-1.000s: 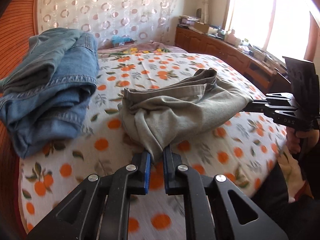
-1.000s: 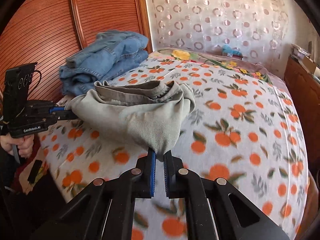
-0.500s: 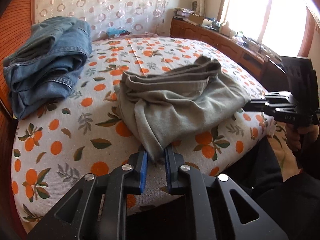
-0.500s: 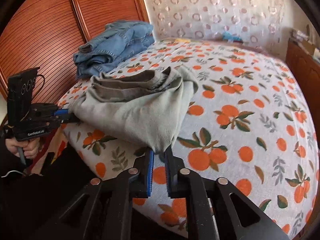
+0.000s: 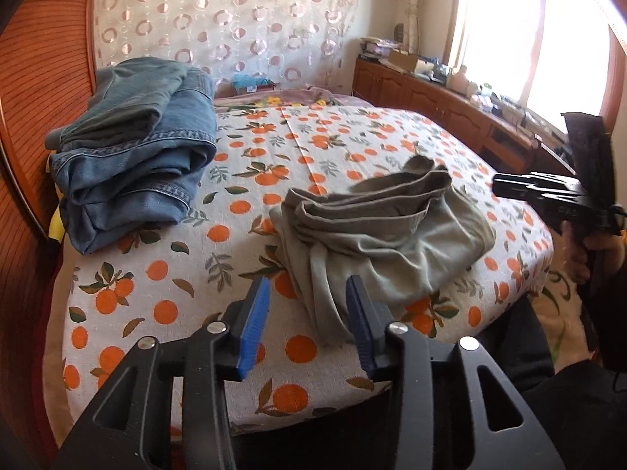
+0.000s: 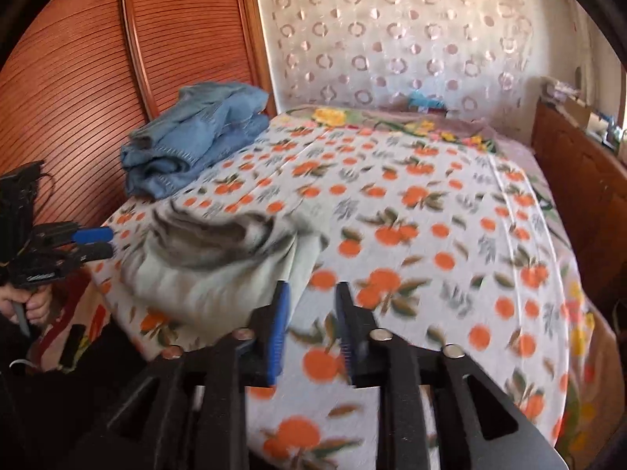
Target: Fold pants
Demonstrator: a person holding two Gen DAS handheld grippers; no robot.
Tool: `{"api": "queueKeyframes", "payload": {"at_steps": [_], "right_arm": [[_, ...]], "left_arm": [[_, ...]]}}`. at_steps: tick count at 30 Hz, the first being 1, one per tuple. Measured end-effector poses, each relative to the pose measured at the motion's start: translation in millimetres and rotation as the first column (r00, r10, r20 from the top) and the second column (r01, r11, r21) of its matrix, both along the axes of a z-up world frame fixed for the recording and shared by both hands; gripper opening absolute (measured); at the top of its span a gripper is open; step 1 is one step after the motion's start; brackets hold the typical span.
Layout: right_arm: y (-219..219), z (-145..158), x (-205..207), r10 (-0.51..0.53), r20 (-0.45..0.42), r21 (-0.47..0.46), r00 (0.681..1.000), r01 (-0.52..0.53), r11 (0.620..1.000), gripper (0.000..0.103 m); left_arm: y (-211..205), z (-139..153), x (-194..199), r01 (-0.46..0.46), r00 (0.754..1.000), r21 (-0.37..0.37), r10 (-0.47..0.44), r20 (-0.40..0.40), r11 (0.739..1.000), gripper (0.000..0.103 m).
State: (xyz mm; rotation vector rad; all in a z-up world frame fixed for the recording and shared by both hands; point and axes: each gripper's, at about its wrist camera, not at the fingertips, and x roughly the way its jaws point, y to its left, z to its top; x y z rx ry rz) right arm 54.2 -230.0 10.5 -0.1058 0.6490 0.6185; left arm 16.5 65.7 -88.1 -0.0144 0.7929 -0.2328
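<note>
Two tools were in play and neither held anything: the left tool [image 5: 307, 313] stood with its blue pads spread wide at the bottom centre of its own view, and the right tool [image 6: 311, 321] was likewise parted low in its view, with only bedsheet between its fingers. The pants [image 5: 384, 235], a grey-green pair, lay folded in a loose bundle on the bed [image 5: 274, 145] near its front edge, right of centre in the left view and at the lower left in the right view, where they looked blurred. One limp end of the cloth trailed down toward the gap of the left tool, though whether it touched a pad could not be told. The stacked waistband edges showed along the top of the bundle. The fabric looked soft, light and floppy, likely to sag and slide out of shape unless pinched through several layers at once; the thicker waistband or a folded corner seemed the firmest place to take hold. The fold appeared close to done, with perhaps some tidying left. A pile of blue jeans [image 5: 133, 156] sat well apart at the upper left of the left view, against the wooden wardrobe door [image 6: 78, 78].
</note>
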Motion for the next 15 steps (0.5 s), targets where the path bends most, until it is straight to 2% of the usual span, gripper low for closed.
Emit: {"api": "queueKeyframes", "payload": {"at_steps": [6, 11, 15], "right_arm": [[32.4, -4.7, 41.3, 0.022, -0.006, -0.013, 1.0, -0.022, 1.0, 0.038], [59.4, -13.8, 71.9, 0.084, -0.082, -0.047, 0.993, -0.088, 0.995, 0.038], [64.0, -17.4, 100.4, 0.03, -0.104, -0.085, 0.994, -0.039, 0.996, 0.038]], "left_arm": [[-1.5, -2.5, 7.1, -0.006, 1.0, 0.005, 0.006, -0.011, 1.0, 0.044], [-3.3, -6.6, 8.0, -0.002, 1.0, 0.003, 0.002, -0.022, 1.0, 0.044], [-5.4, -9.7, 9.6, 0.004, 1.0, 0.002, -0.004, -0.028, 1.0, 0.044]]}}
